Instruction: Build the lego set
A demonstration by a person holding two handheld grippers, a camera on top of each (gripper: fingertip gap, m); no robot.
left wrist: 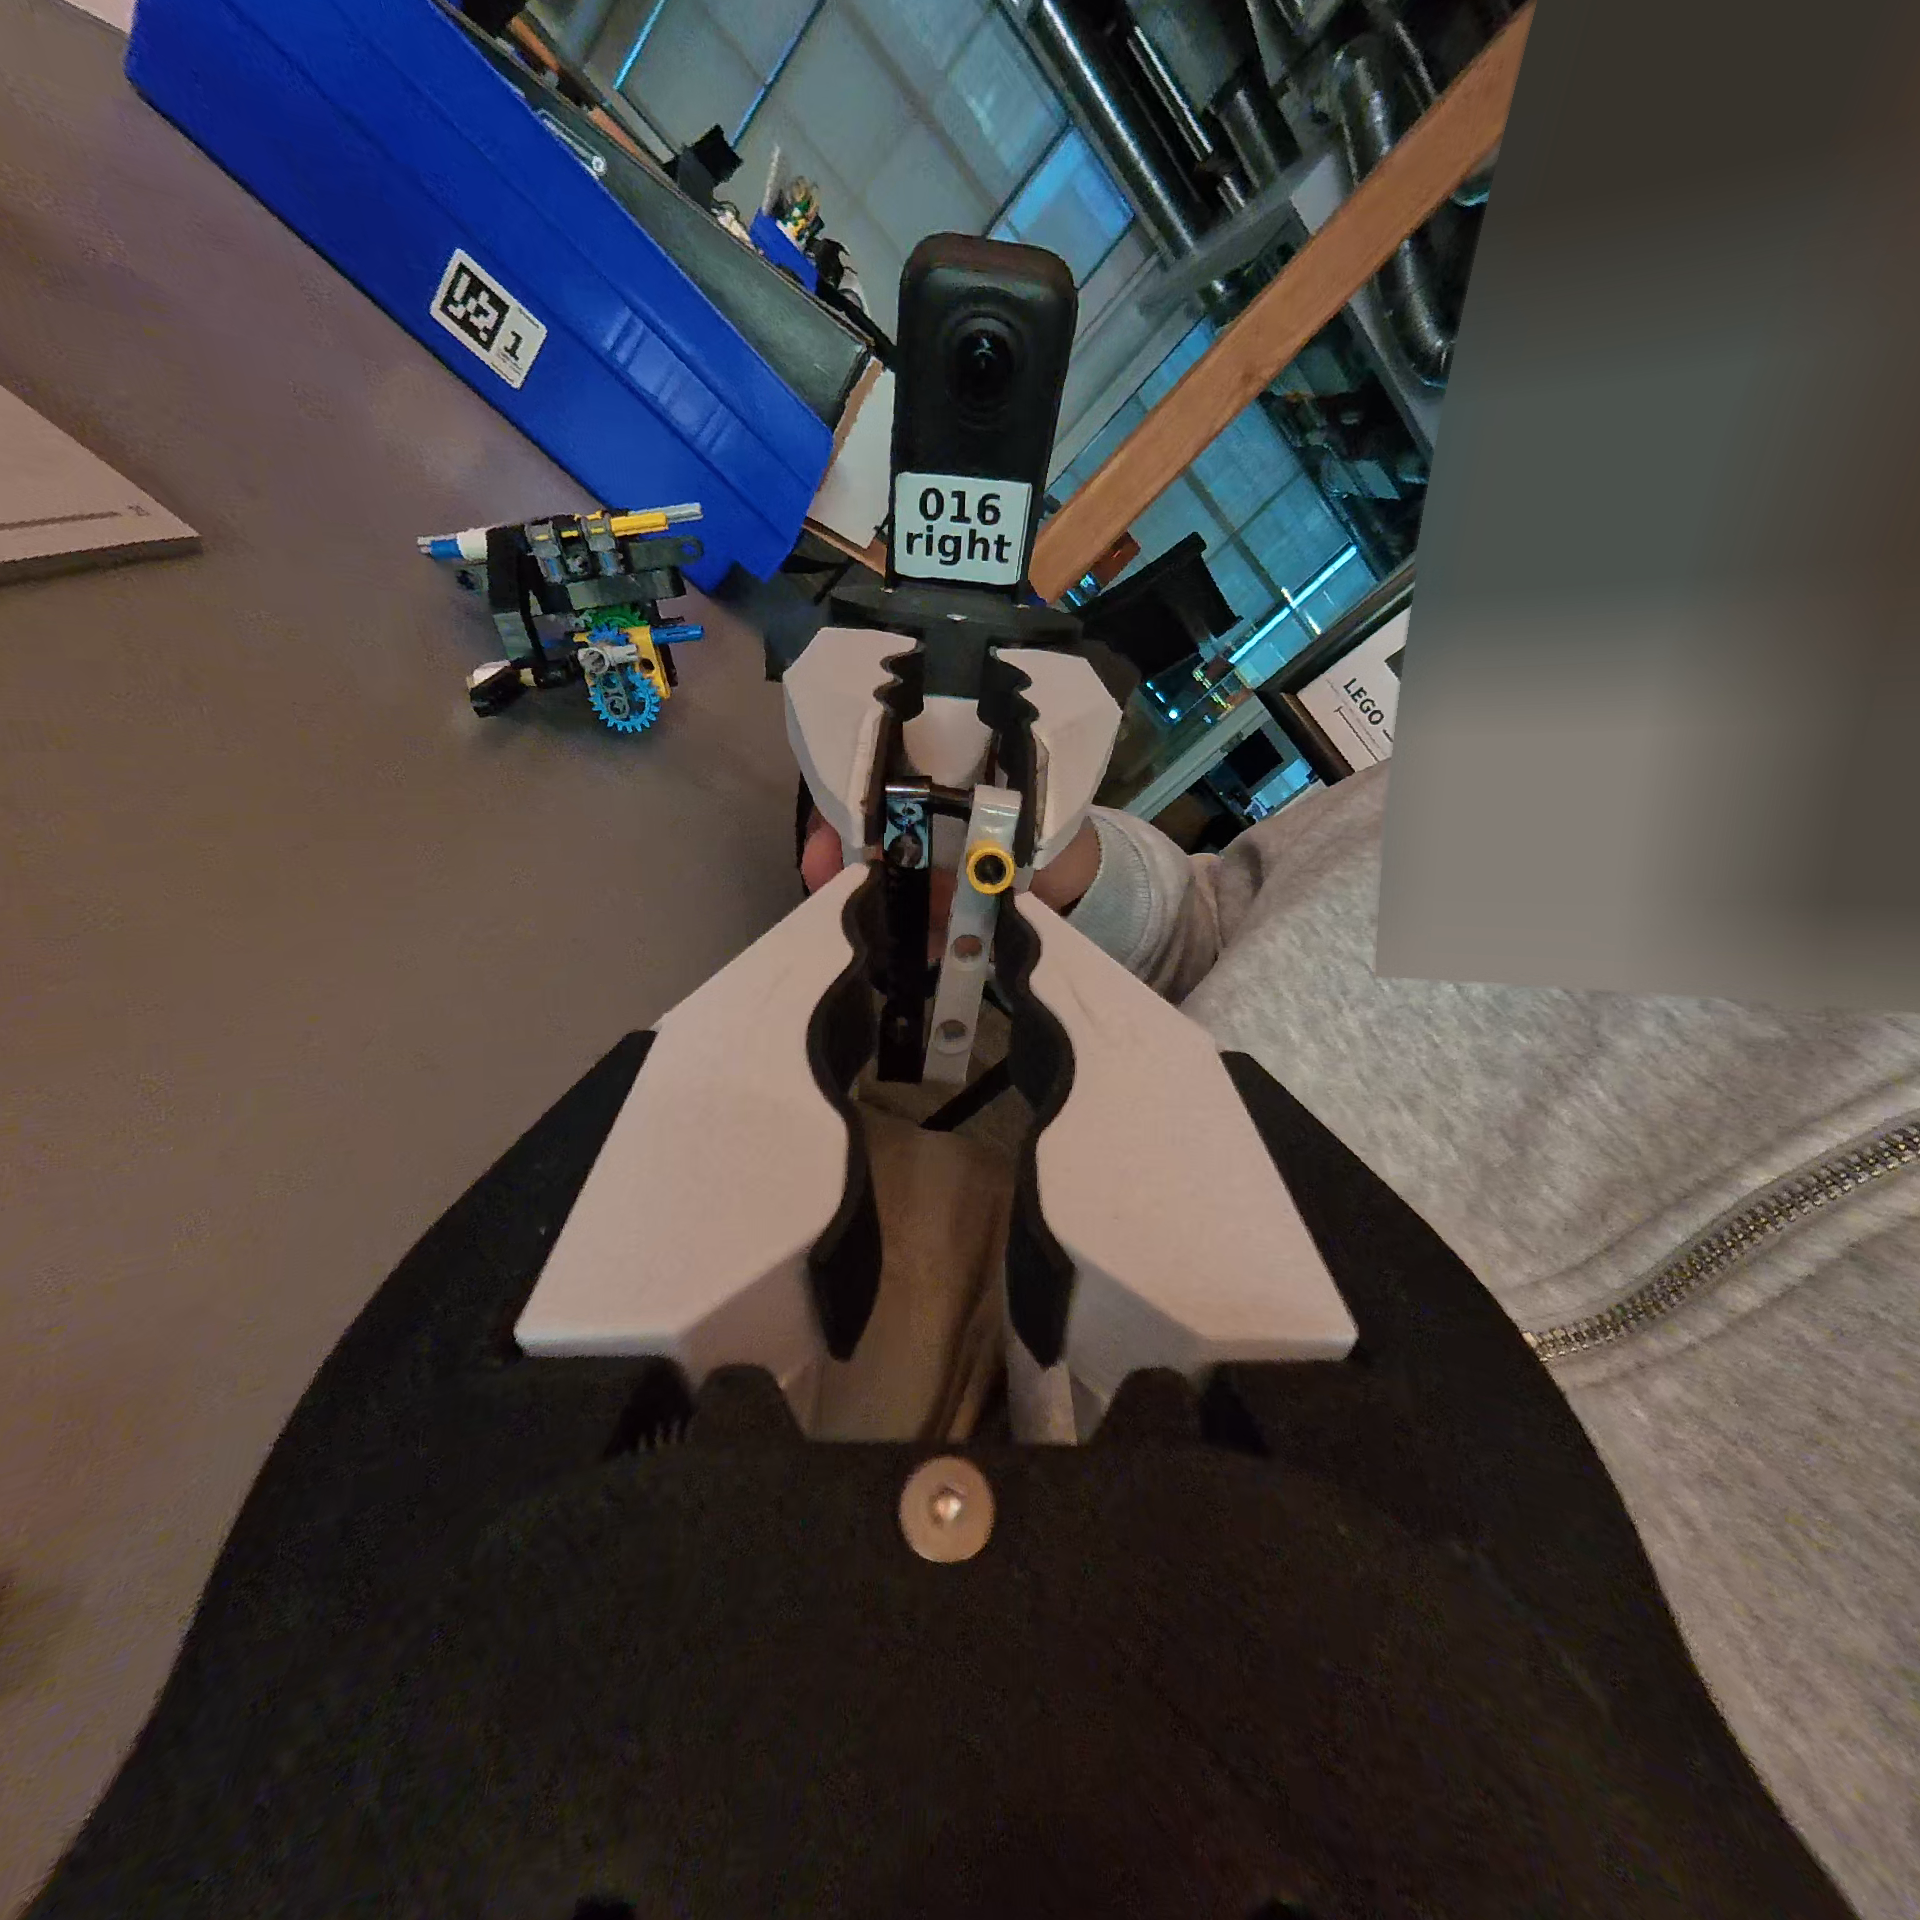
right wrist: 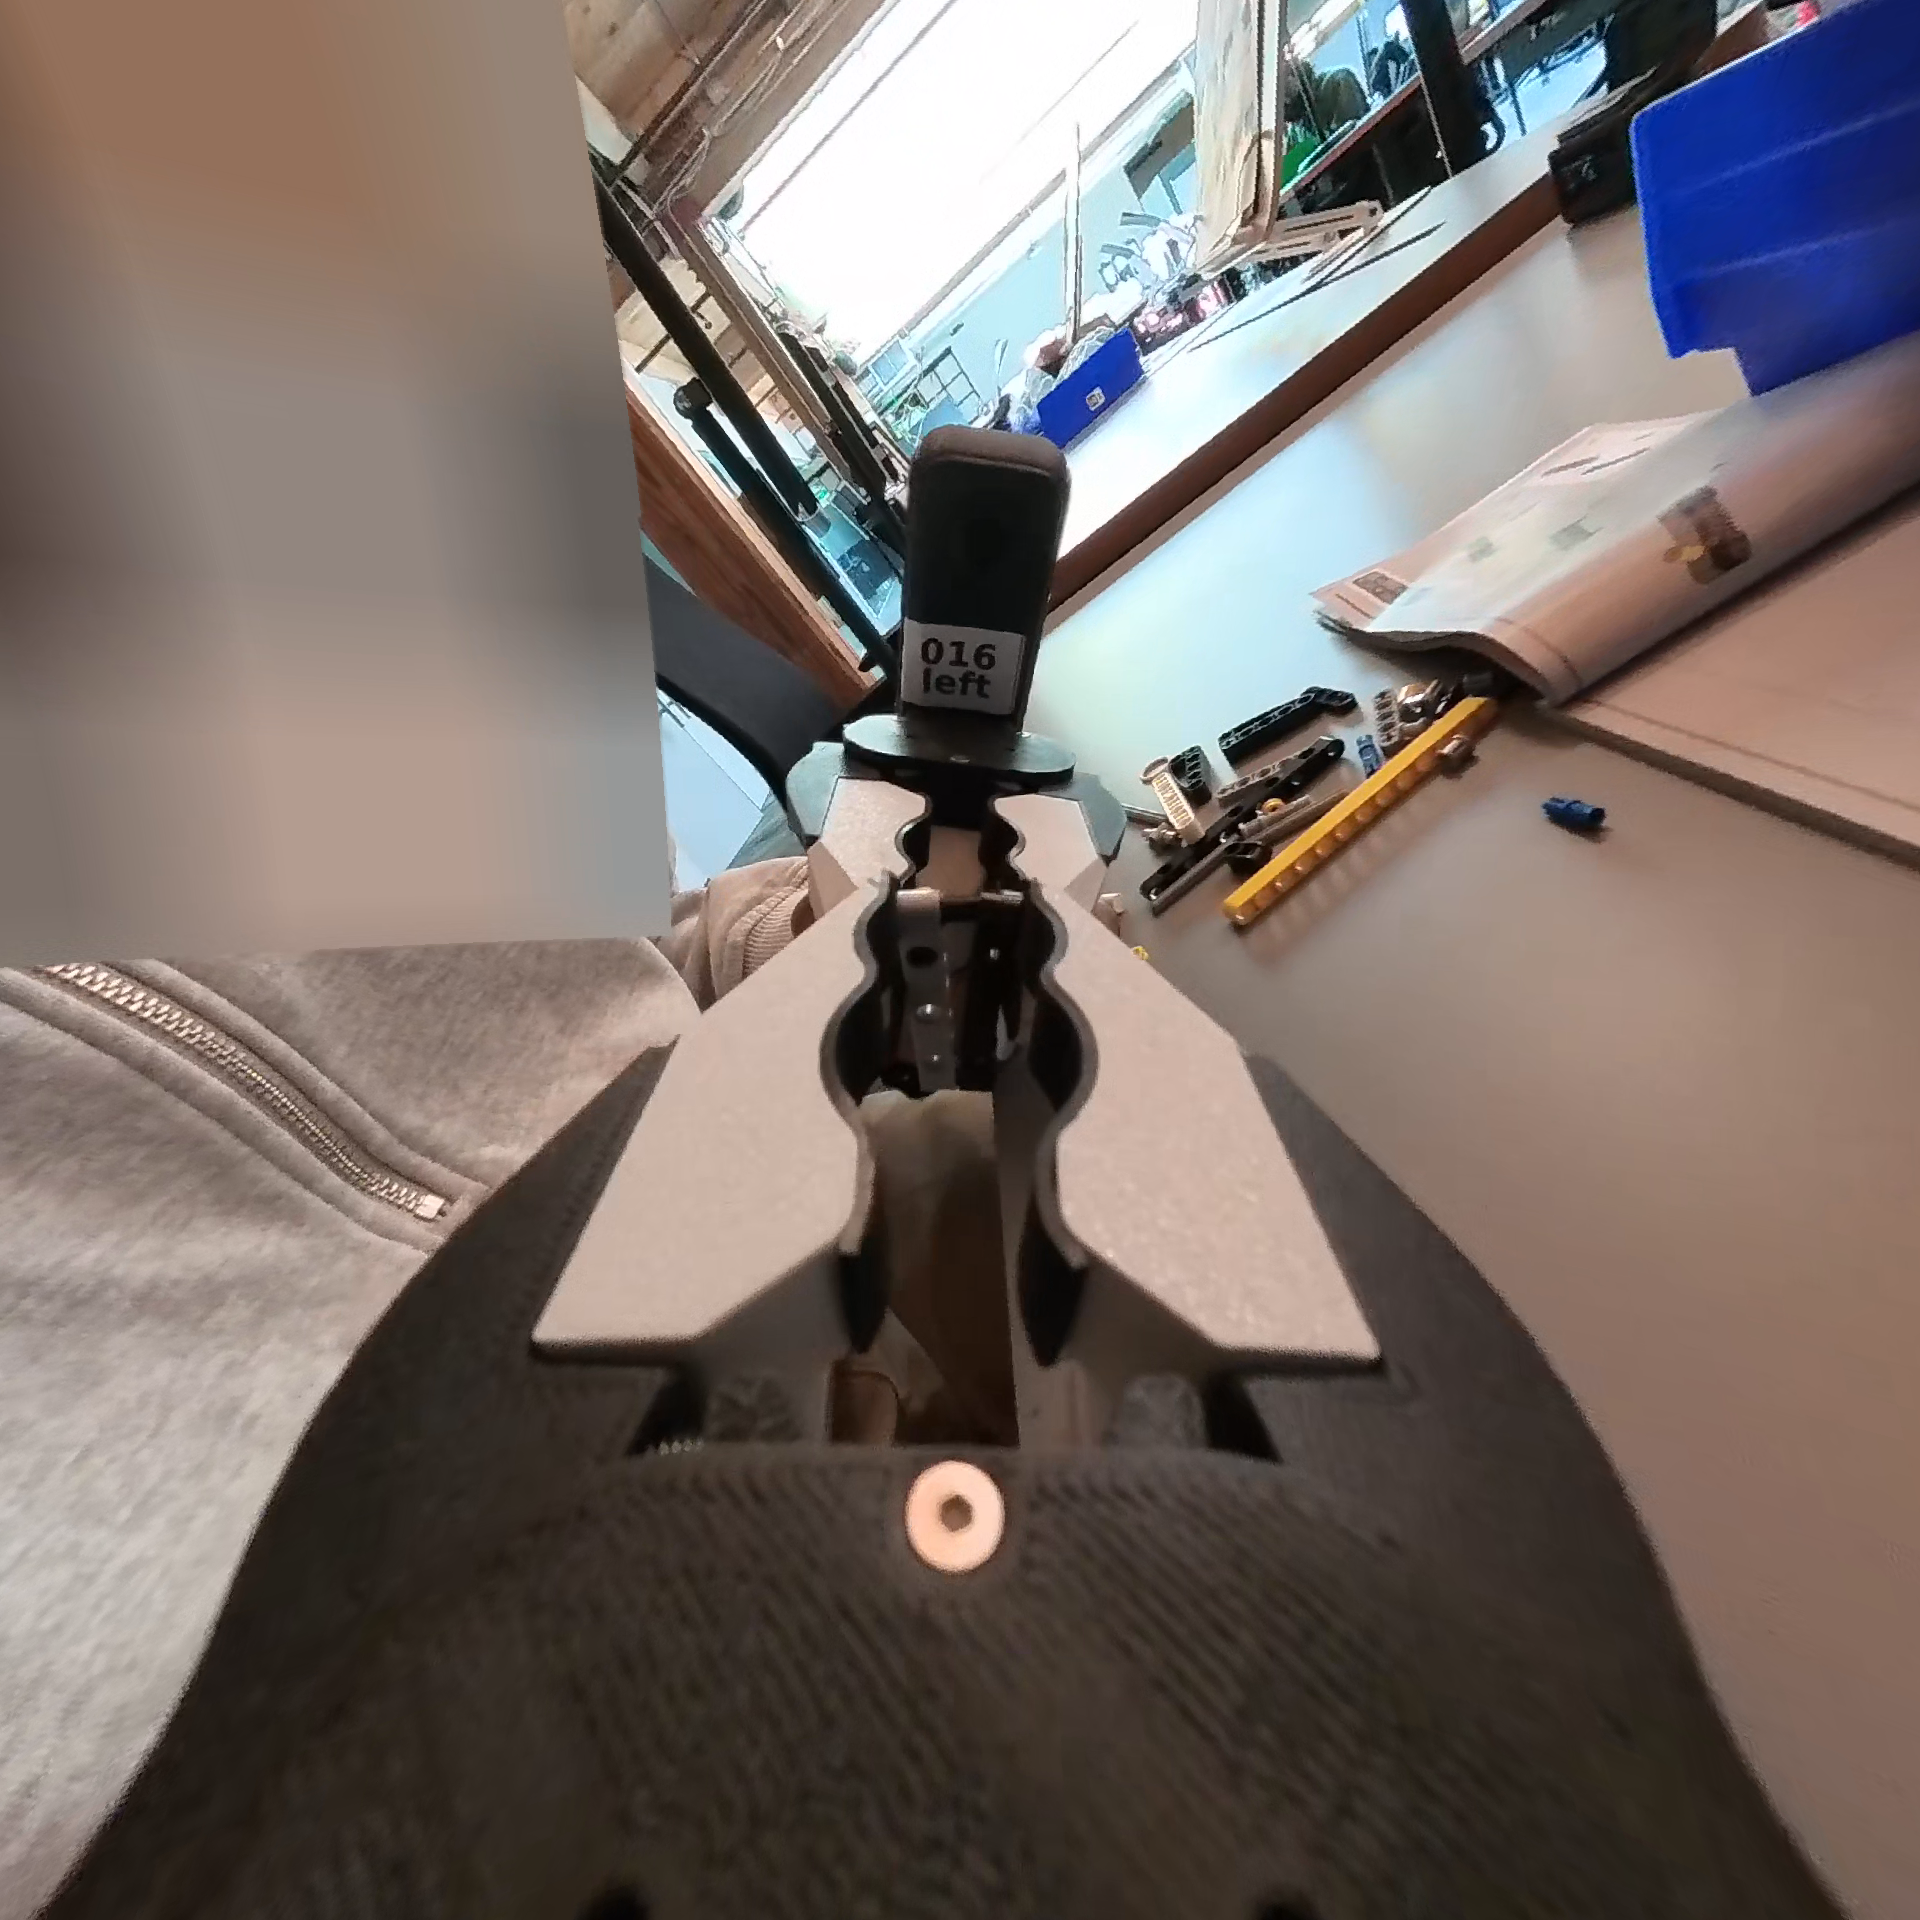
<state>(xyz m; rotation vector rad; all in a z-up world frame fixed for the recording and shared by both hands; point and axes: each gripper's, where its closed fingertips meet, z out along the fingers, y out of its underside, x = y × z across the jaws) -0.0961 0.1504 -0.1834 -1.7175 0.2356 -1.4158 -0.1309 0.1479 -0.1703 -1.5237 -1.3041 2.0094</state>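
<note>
Item: small sub-assembly, held in the air between two facing grippers, tip to tip.

Left gripper (left wrist: 940, 914): pinching black beam (left wrist: 902, 935) and grey beam (left wrist: 968, 935) carrying a yellow pin (left wrist: 988, 868).

Right gripper (right wrist: 951, 925): closed on the same pair's far end.

Half-built model (left wrist: 582, 613): on the worktop (left wrist: 260, 935), beyond and left of the left gripper.

Loose parts (right wrist: 1309, 790): right of the right gripper.

Handling advice: keep both beams parallel, press squarely along the pin, avoid twisting.

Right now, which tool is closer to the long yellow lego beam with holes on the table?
Left, probably. The tools meet tip to tip, both gripping a small grey-and-black lego piece; the long yellow lego beam lies beside the left tool, ahead of the right tool.
</note>
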